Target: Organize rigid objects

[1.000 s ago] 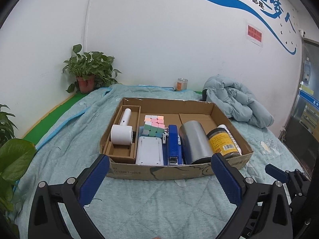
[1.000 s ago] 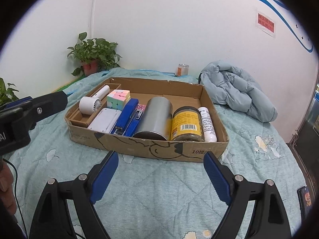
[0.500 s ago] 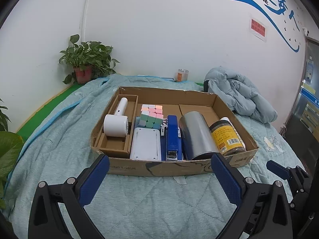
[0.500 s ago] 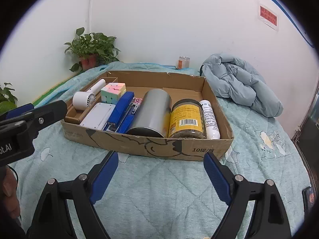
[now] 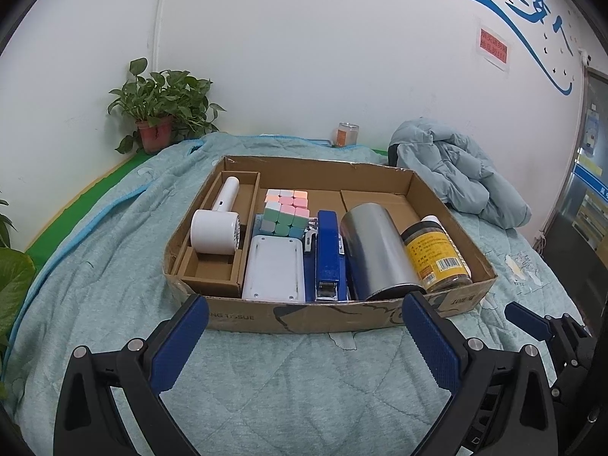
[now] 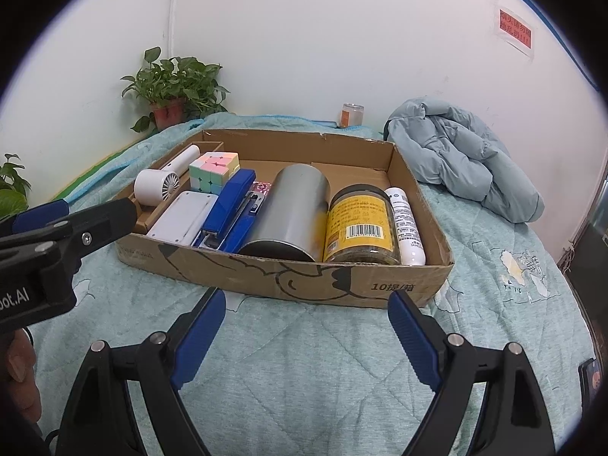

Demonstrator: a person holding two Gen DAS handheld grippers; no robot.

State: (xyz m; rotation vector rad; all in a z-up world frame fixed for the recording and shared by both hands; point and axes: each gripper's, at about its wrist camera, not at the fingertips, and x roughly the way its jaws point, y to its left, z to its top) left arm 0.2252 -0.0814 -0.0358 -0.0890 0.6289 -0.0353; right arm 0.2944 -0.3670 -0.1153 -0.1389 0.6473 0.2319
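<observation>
Both my claws — left [image 5: 304,323] and right [image 6: 307,311] — hang apart and empty, now nearer the cardboard box [image 5: 342,317]; its packed row — fan [image 5: 214,231], stapler [image 5: 328,254], tin [image 5: 376,254] — hasn't shifted.

The box [image 5: 243,317] front wall hides the can [image 5: 376,254] base and the jar [image 5: 437,254] lid. The tube [image 5: 431,221] peeks out behind the jar, mostly covered. Red notice [image 6: 515,30] text is too small to read.

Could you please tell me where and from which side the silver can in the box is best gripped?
Probably from above, across the round body of the silver can: it lies on its side between the blue stapler and the yellow-label jar, so its ends are awkward.
</observation>
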